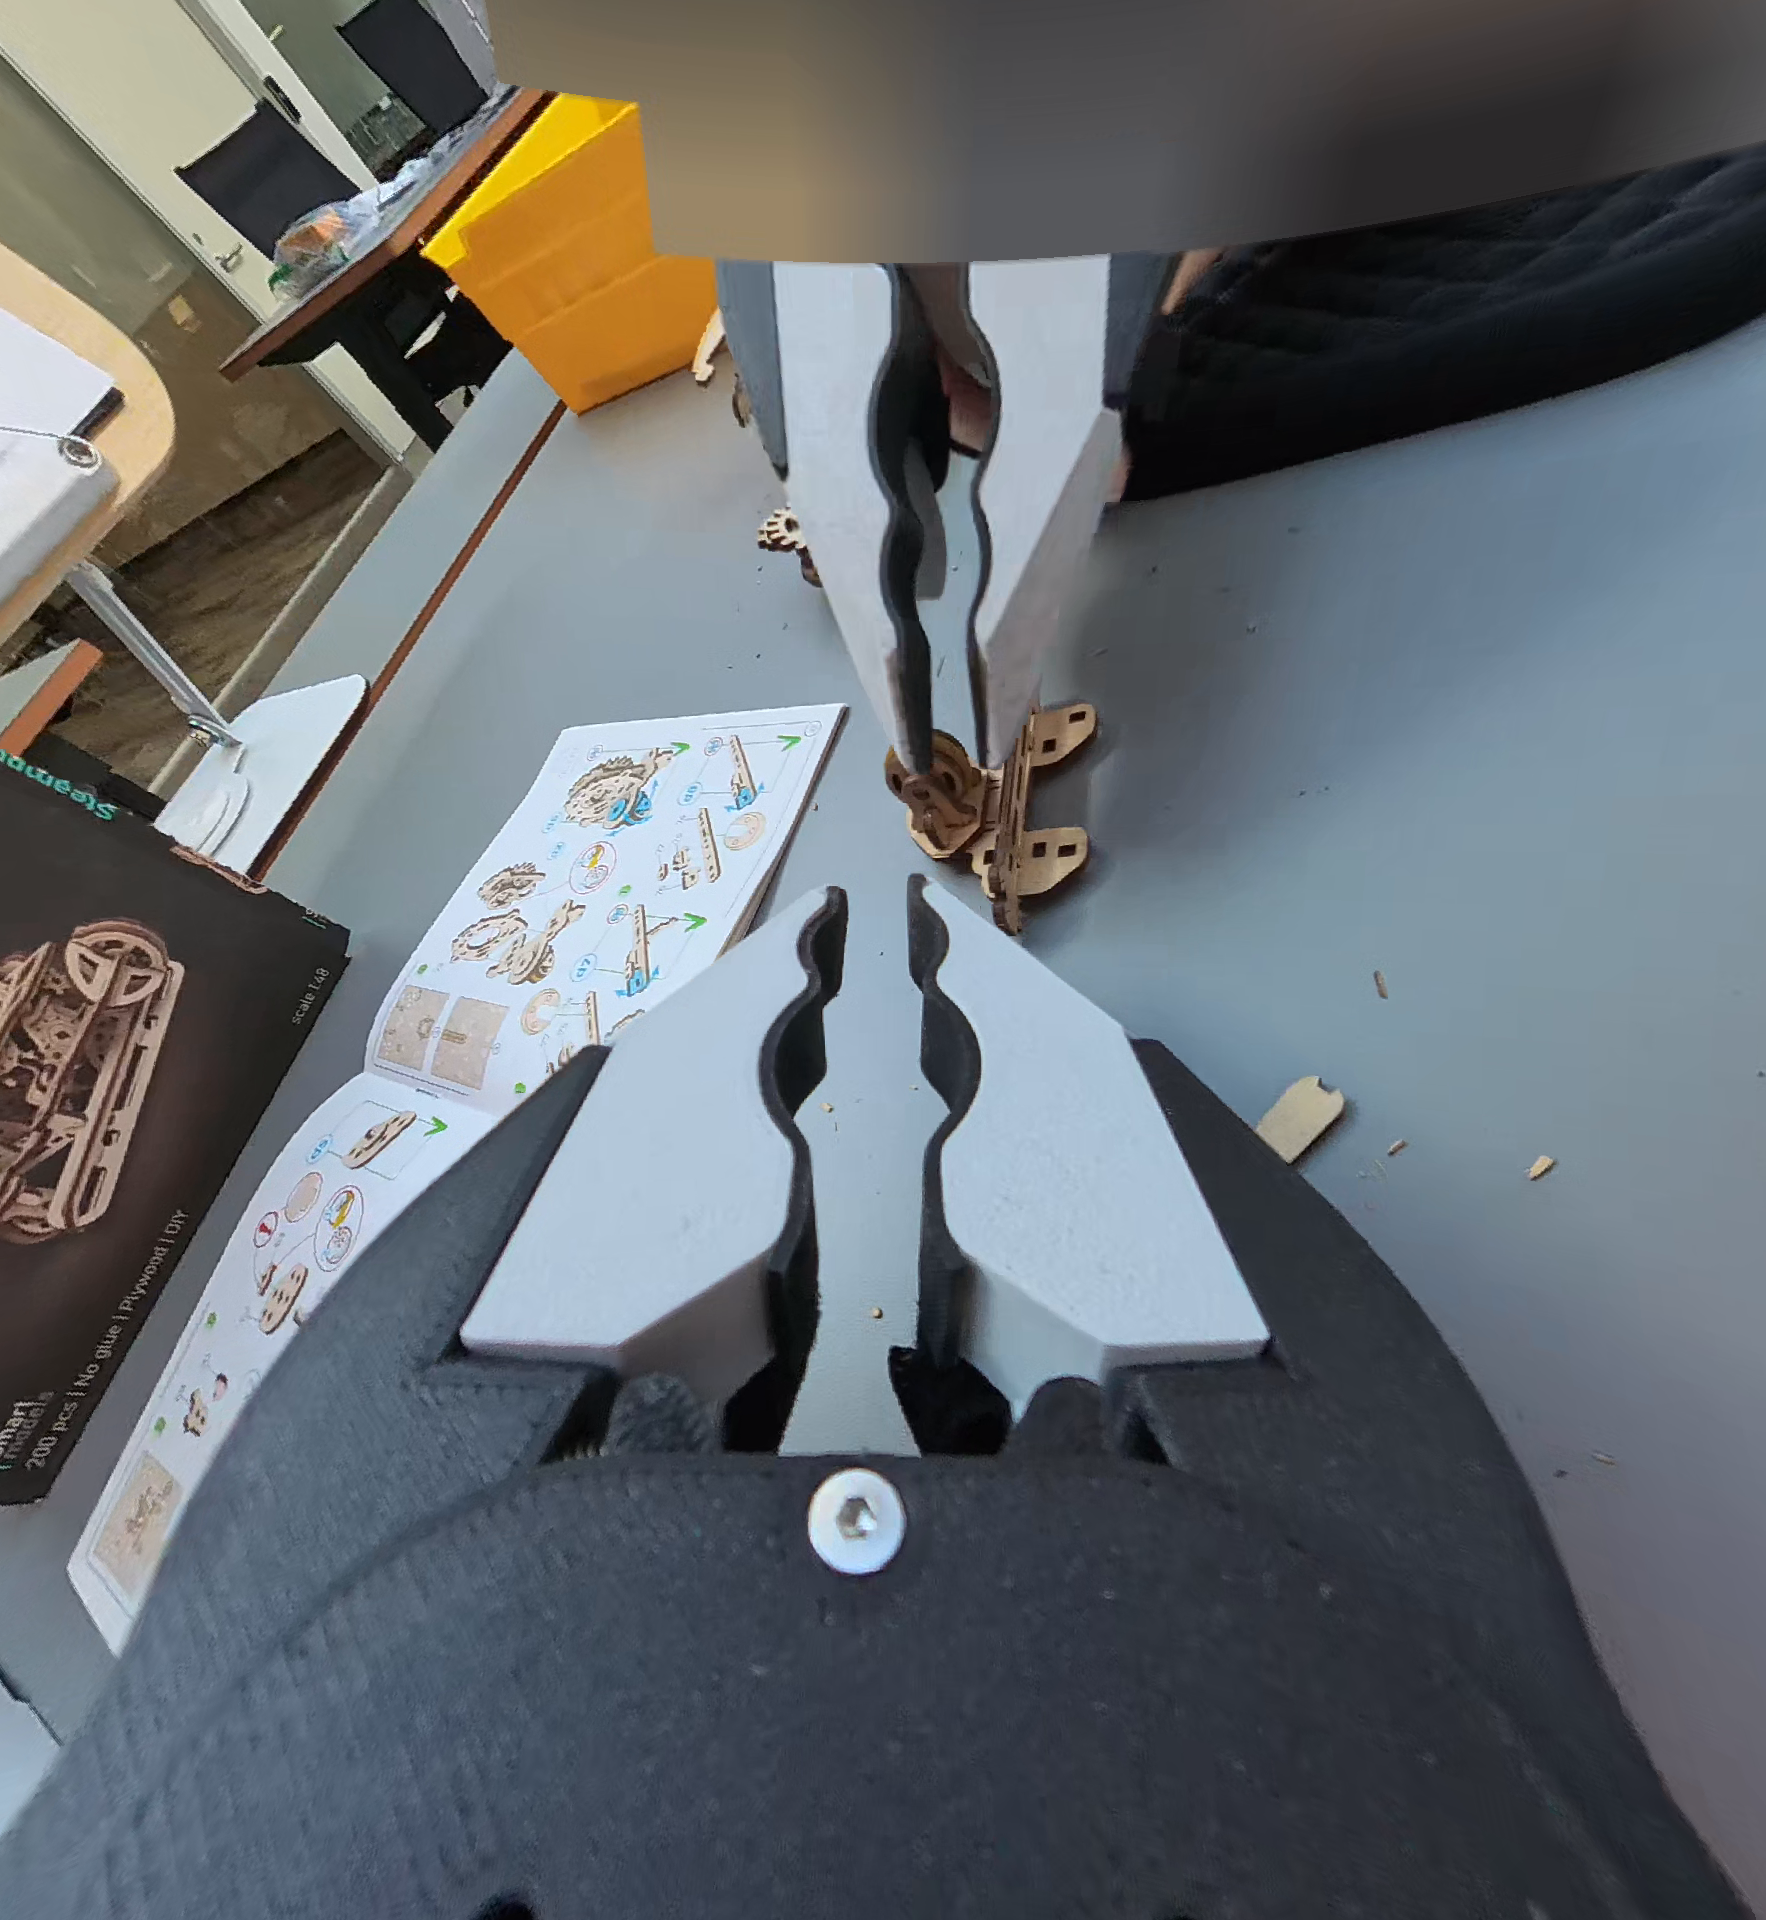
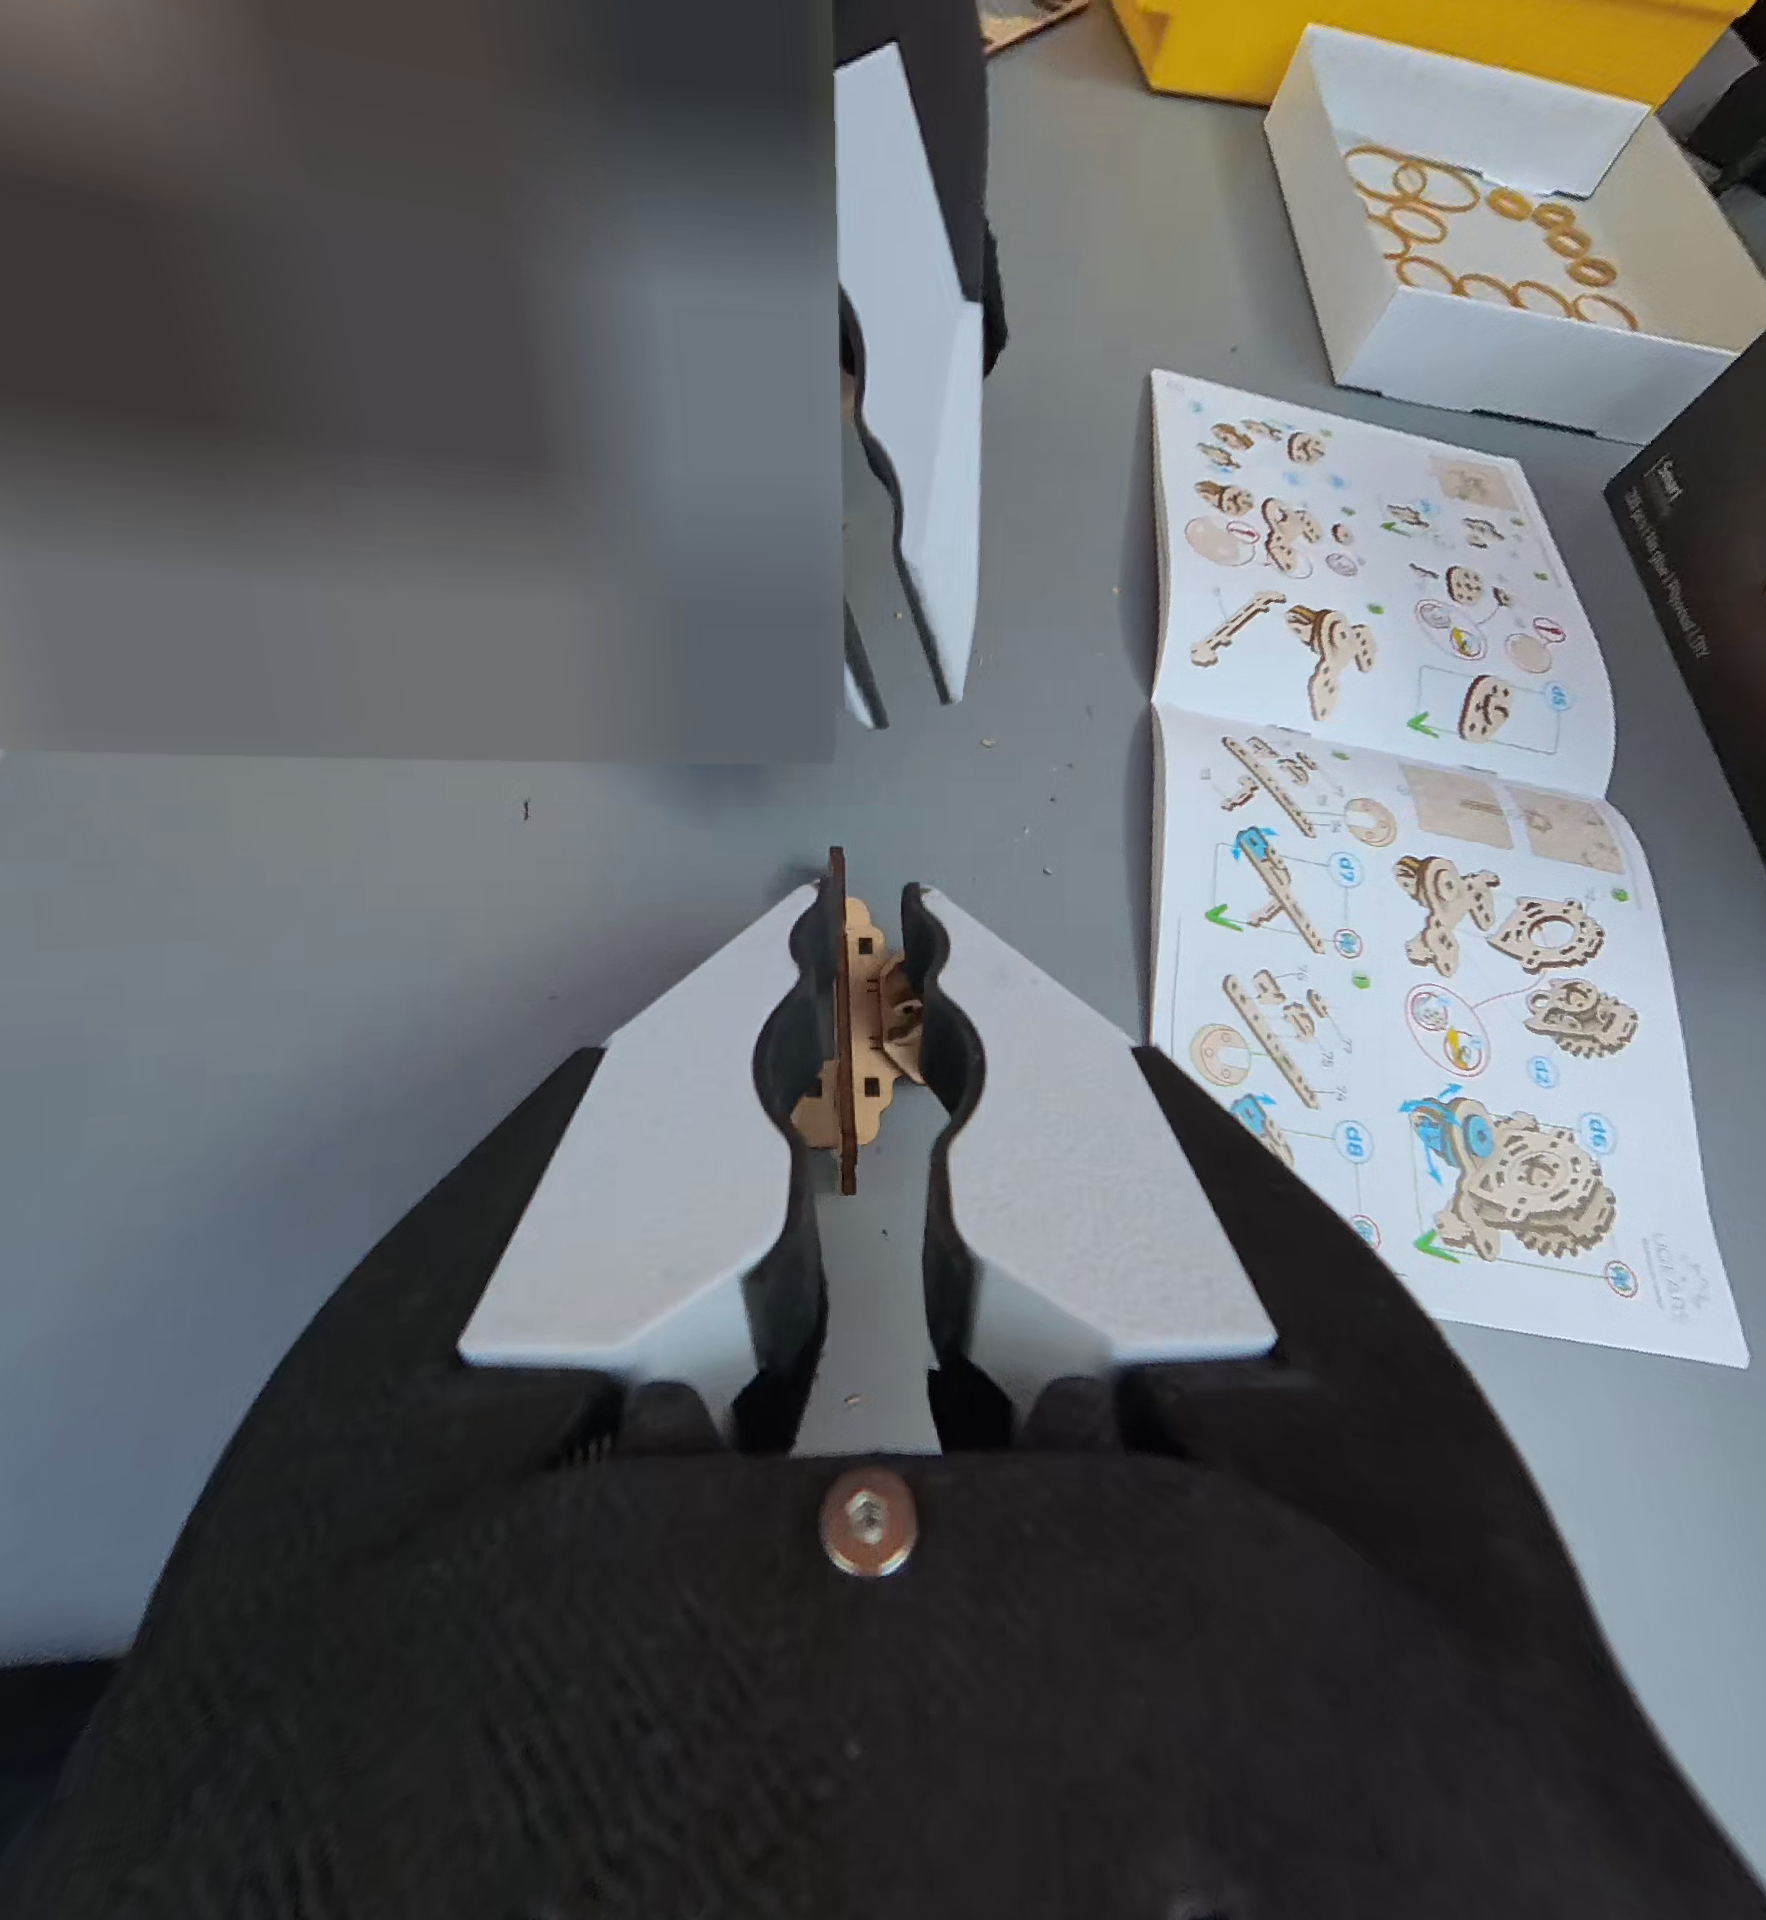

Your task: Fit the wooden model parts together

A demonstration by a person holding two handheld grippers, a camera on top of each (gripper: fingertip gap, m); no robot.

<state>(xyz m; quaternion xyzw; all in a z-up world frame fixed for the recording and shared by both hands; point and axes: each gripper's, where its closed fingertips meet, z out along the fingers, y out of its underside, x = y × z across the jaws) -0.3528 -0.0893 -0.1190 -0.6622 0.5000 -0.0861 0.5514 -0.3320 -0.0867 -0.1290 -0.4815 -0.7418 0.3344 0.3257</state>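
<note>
Right wrist view shows the right tool (image 2: 874, 899) clamped on a wooden model assembly (image 2: 863, 1023), a slotted plate held edge-on between its fingers just above the grey surface (image 2: 339, 1039). Left wrist view shows the left tool (image 1: 877, 896) parted and empty, near the assembly, beside an open instruction booklet (image 1: 588, 914).

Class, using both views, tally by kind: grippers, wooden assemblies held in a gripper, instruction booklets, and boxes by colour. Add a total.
Grippers: 2, left gripper and right gripper
Held wooden assembly: 1
Instruction booklet: 1
Yellow box: 1
White box: 1
Black box: 1
Total: 7
</note>
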